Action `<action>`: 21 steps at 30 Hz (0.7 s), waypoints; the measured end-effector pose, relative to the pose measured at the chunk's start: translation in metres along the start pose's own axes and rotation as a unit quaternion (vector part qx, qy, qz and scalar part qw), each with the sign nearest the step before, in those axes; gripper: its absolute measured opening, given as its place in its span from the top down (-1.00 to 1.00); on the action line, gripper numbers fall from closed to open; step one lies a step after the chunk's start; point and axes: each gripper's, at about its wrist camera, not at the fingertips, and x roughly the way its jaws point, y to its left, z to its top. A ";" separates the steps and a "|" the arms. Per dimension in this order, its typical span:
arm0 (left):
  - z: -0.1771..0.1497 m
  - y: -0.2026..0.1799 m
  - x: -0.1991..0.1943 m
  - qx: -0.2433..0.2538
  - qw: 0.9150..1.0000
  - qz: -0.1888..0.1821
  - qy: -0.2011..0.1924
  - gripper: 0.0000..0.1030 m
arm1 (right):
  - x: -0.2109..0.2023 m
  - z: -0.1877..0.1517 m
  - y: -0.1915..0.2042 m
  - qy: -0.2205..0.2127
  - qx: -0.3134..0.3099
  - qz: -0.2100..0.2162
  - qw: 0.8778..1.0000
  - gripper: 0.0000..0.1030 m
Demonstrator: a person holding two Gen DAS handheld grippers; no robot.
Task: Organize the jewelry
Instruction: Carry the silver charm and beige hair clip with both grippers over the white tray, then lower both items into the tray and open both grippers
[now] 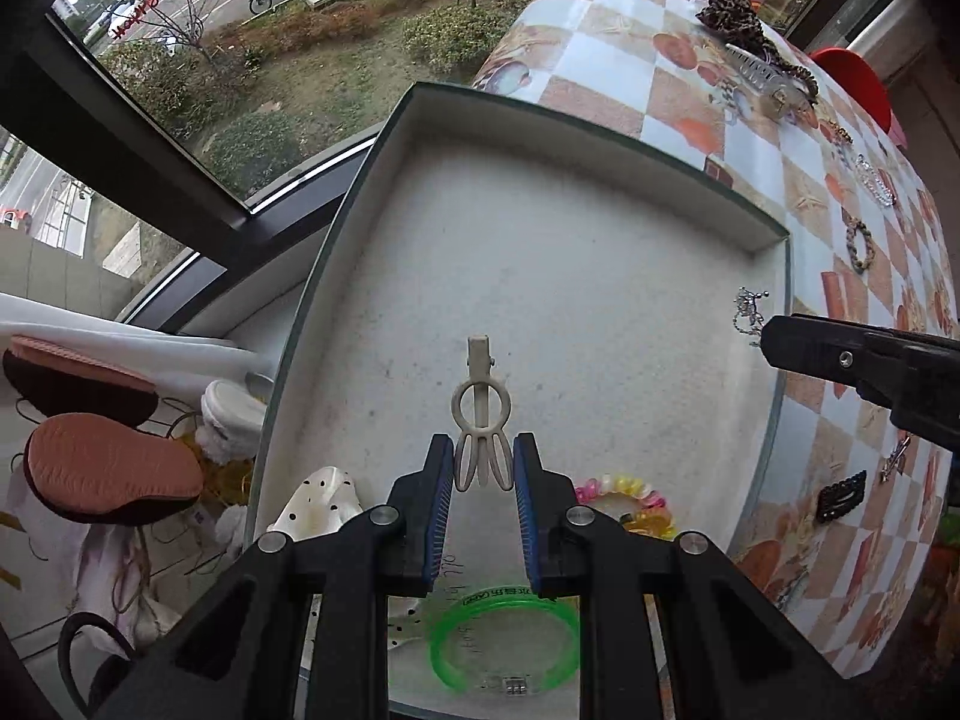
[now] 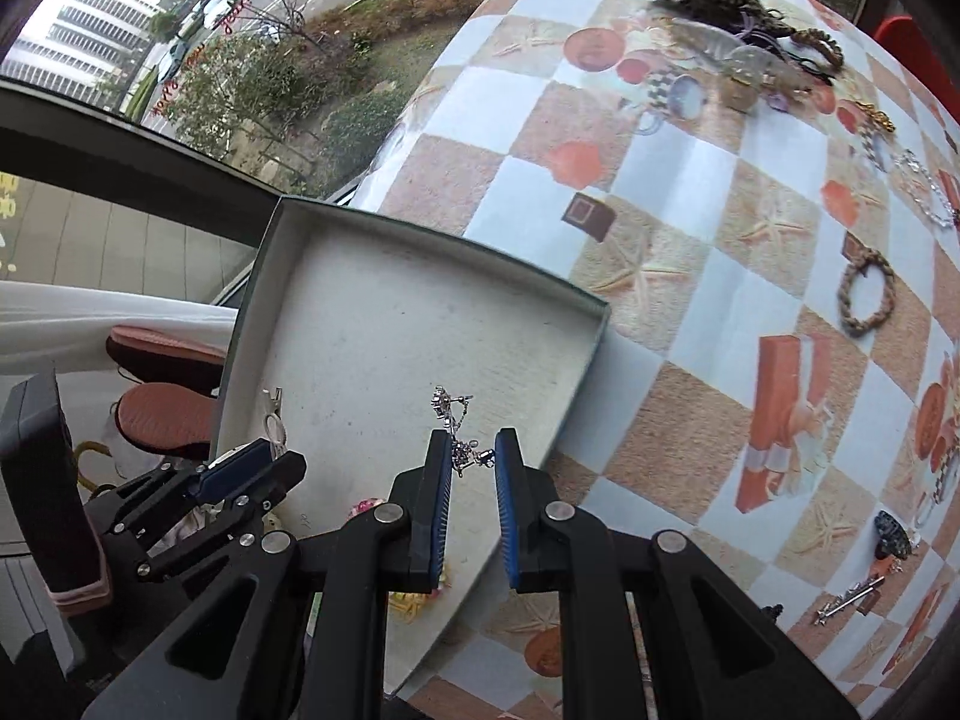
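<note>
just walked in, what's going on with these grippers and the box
A person is sorting jewelry into a shallow white box using two hand-held grippers. The left gripper holds a cream hair clip over the box. The right gripper holds a silver chain above the box's edge. More bracelets and clips lie on the checkered tablecloth.

Your tray (image 1: 774,276) sits at the desk's (image 1: 606,90) left edge; bangle (image 1: 504,642) and hair ties (image 1: 624,495) lie inside, loose pieces, probably bracelets (image 1: 858,240), right.
</note>
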 end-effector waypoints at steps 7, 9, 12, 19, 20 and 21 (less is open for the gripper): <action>-0.011 0.004 0.018 0.007 1.000 0.025 0.016 0.54 | 0.040 -0.004 0.011 0.042 -0.010 -0.020 0.999 0.70; -0.013 0.006 0.021 0.004 0.999 0.035 0.016 0.54 | 0.047 -0.005 0.011 0.047 -0.010 -0.029 0.998 0.70; -0.014 0.006 0.023 0.008 0.999 0.038 0.014 0.54 | 0.055 -0.005 0.012 0.050 -0.011 -0.035 0.998 0.68; -0.014 0.002 0.022 0.015 0.998 0.053 0.012 0.54 | 0.055 -0.003 0.023 0.050 -0.025 -0.043 0.998 0.54; -0.014 0.001 0.021 0.013 0.998 0.055 0.012 0.54 | 0.054 -0.003 0.024 0.050 -0.023 -0.040 0.998 0.35; -0.014 -0.001 0.019 0.011 0.998 0.055 0.011 0.54 | 0.052 -0.003 0.025 0.048 -0.022 -0.039 0.998 0.22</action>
